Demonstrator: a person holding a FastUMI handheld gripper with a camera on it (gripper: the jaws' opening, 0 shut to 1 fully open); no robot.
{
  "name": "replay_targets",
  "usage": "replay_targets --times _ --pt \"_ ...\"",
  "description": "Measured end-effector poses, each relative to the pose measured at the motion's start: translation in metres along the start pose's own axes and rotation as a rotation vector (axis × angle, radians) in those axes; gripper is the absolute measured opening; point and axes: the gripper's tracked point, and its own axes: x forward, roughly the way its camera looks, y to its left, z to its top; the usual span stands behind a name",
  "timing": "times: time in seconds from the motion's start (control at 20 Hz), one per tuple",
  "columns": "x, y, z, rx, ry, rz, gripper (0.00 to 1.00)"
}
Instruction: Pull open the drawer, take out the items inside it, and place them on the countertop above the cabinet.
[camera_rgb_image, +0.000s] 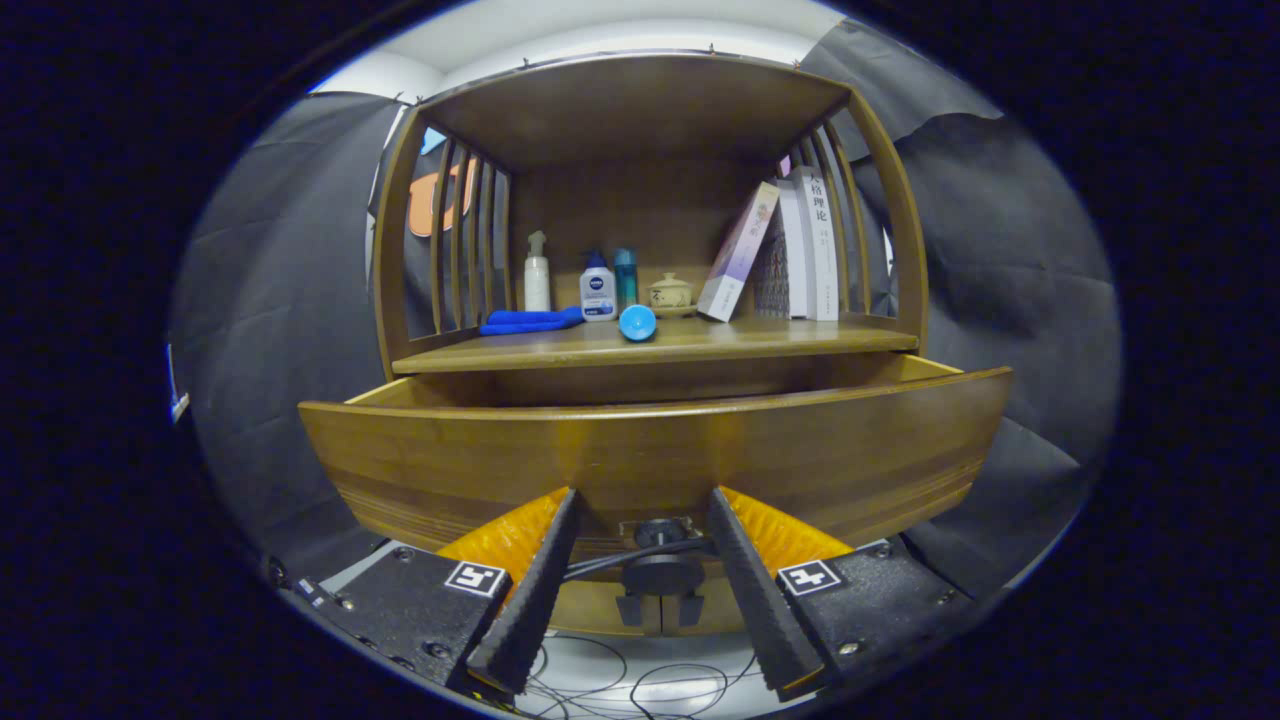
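The wooden cabinet's drawer stands pulled out toward me, and its tall front panel hides what lies inside. Its small dark knob sits low on the panel, between my two fingers. My gripper is open, its fingertips up against the drawer front on either side of the knob, with a gap between each finger and the knob. Above the drawer runs the countertop. On it are a blue cloth, a small blue round thing and some bottles.
At the back of the countertop stand a white pump bottle, a white and blue bottle, a teal bottle, a small lidded pot and leaning books. Slatted side walls and a top shelf enclose it. Cables lie on the floor below.
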Motion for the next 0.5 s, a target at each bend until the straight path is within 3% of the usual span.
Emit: replay_targets --times 0.5 --pt "0.059 -0.002 0.018 -0.009 0.044 -0.013 0.85"
